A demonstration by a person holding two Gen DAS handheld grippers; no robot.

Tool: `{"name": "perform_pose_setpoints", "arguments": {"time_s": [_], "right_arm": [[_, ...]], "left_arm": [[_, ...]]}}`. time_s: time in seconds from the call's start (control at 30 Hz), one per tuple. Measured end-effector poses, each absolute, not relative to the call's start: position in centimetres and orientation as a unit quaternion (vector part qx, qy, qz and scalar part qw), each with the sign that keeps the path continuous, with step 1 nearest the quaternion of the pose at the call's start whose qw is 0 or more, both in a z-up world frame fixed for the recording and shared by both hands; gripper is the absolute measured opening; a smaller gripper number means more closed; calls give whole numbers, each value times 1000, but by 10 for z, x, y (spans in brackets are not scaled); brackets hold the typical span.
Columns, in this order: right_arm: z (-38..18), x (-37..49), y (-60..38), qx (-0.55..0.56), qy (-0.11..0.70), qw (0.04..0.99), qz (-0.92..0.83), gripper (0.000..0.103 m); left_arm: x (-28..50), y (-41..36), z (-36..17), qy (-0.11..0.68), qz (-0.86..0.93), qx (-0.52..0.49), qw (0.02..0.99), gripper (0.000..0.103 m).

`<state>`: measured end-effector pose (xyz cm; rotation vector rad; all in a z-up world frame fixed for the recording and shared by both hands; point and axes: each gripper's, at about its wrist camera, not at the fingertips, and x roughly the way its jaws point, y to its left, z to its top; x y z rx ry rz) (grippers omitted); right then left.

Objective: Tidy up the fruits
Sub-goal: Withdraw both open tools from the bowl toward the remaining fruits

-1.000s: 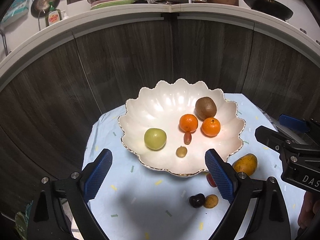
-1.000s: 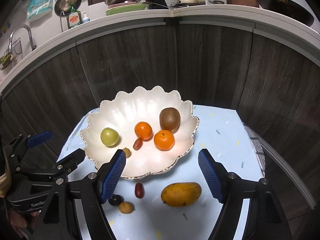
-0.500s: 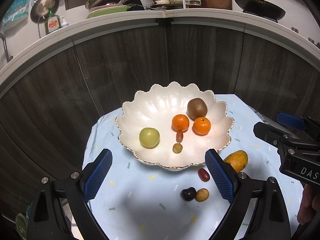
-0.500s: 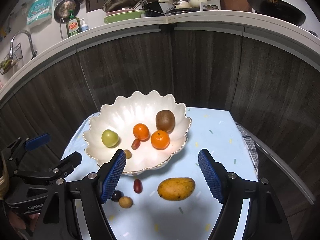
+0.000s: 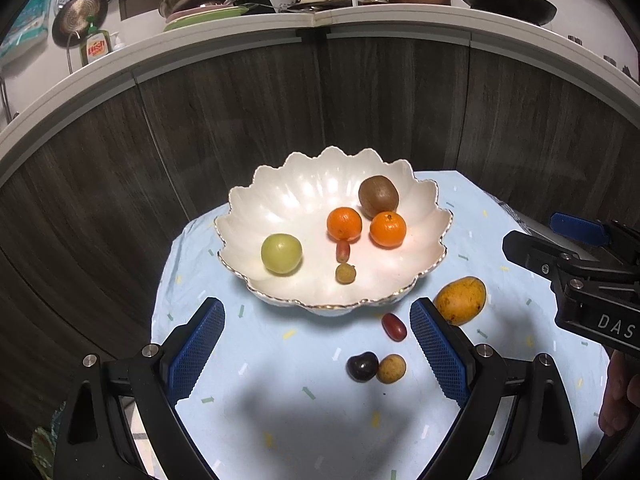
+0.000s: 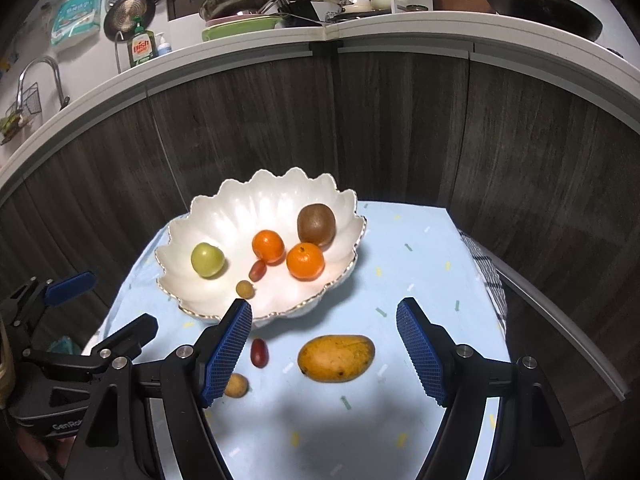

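A white scalloped bowl point(image 5: 248, 216) point(image 6: 224, 216) stands on the light blue cloth point(image 5: 280, 400). It holds a kiwi point(image 5: 378, 196), two mandarins point(image 5: 344, 223), a green fruit point(image 5: 281, 253), a red grape point(image 5: 343, 250) and a small yellow fruit point(image 5: 345, 273). In front of the bowl lie a mango point(image 6: 337, 358) point(image 5: 460, 300), a red grape point(image 6: 259, 353) point(image 5: 394, 327), a dark plum point(image 5: 362, 366) and a tan fruit point(image 5: 391, 368) point(image 6: 237, 385). My left gripper point(image 5: 316, 336) and right gripper point(image 6: 324, 338) hover open and empty near the table's front, the mango just beyond the right one's pads.
Dark wood cabinet fronts curve behind the table. A white counter point(image 6: 360, 28) above carries pots, dishes, a soap bottle and a wok. A checked cloth point(image 6: 488, 276) hangs at the table's right edge. Bare cloth lies right of the bowl.
Both grippers have drawn back from the bowl, which now sits smaller and farther off. More of the front cloth and the loose fruits shows. The jaws stayed open.
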<state>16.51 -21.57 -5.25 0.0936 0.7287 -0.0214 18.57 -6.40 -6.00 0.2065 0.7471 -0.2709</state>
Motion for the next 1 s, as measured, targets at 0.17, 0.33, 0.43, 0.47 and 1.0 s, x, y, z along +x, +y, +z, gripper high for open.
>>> {"name": "perform_pose_setpoints", "arguments": {"time_s": [0.17,0.33,0.43,0.47,1.0], "right_arm": [[-63,162,-217,43,363,931,-9,76],[-75,159,-218,38,372,927,-7,76],[-82,157,-218,33,377,926,-6,76],[-84,157,-217,31,378,925,-5,76],[-114,159,-222,28,389,921,5,85]], "left_arm": [[181,-66,-68,369,-132,101,914,95],[180,-66,-78,378,-130,100,911,97],[178,-66,-84,380,-128,99,911,100],[178,-66,-86,382,-128,99,910,100],[174,-70,-113,397,-117,82,907,102]]}}
